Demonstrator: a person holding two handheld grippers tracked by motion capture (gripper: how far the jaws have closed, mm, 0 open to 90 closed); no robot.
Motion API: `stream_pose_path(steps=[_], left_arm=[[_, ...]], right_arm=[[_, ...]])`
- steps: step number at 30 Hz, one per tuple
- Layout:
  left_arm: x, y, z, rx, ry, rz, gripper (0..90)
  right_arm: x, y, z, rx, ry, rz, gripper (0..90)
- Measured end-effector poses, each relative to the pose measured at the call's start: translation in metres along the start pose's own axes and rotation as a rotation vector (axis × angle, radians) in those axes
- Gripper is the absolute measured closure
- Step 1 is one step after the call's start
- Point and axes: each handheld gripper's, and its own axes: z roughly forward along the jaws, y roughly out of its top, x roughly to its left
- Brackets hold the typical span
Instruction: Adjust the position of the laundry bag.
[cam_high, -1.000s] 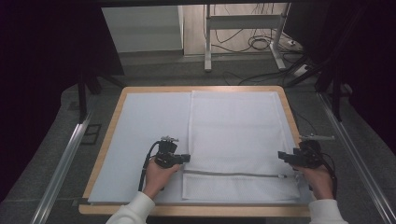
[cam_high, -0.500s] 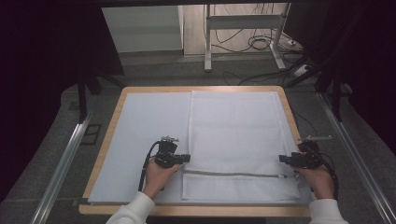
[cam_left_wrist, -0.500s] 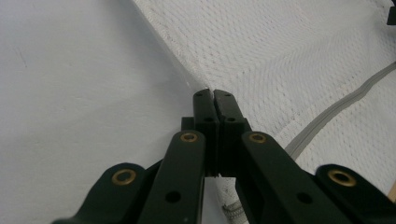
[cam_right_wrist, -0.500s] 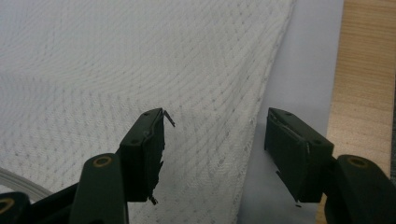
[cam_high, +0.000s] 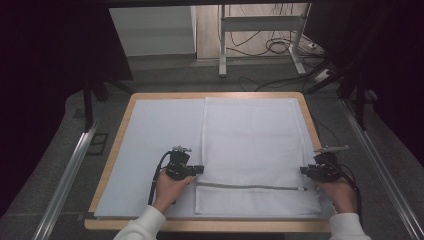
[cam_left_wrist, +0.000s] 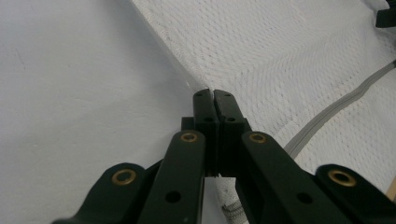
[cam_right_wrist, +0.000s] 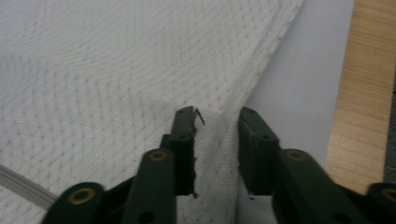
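A white mesh bag (cam_high: 250, 140) lies flat on a pale mat (cam_high: 160, 130), with a grey zipper (cam_high: 250, 187) running across near its front end. My left gripper (cam_high: 201, 169) sits at the bag's left edge. In the left gripper view its jaws (cam_left_wrist: 214, 93) are shut on that edge's seam. My right gripper (cam_high: 303, 171) is at the bag's right edge, just above the zipper's end. Its jaws (cam_right_wrist: 217, 114) have just been closing and still stand a little apart, with a raised fold of the bag's (cam_right_wrist: 116, 70) edge between them.
The mat covers a wooden table (cam_high: 210, 95) whose bare rim (cam_right_wrist: 364, 93) shows right of the bag. Metal rails (cam_high: 65, 175) run along both sides of the table. A desk frame and cables (cam_high: 270, 45) stand on the floor beyond.
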Motion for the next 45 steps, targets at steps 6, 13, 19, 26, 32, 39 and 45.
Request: stream_pose_path(steps=[6, 13, 19, 26, 32, 39, 45], left_arm=[[0.000, 0.000, -0.001, -0.002, 0.000, 0.004, 89.8], [0.001, 0.000, -0.001, -0.006, 0.000, 0.003, 89.8], [0.001, 0.000, -0.002, -0.007, -0.001, 0.002, 89.8], [0.002, 0.000, -0.002, -0.003, 0.000, 0.000, 89.8], [0.005, 0.000, -0.003, -0.005, 0.005, 0.001, 89.8], [0.008, -0.001, -0.005, -0.008, 0.012, -0.001, 89.8], [0.011, -0.002, -0.008, -0.016, 0.019, -0.002, 89.8]], right_arm=[[-0.001, 0.000, -0.001, -0.022, -0.021, -0.009, 85.6], [-0.002, -0.001, -0.001, -0.031, -0.014, -0.008, 86.7], [-0.002, -0.001, -0.001, -0.031, -0.010, -0.008, 86.8], [-0.001, -0.001, -0.001, -0.038, -0.009, -0.006, 86.8], [-0.001, 0.000, -0.001, -0.043, -0.001, -0.005, 86.9], [0.003, 0.001, 0.000, -0.048, 0.007, -0.018, 86.9], [0.006, 0.002, 0.001, -0.055, 0.018, -0.020, 86.8]])
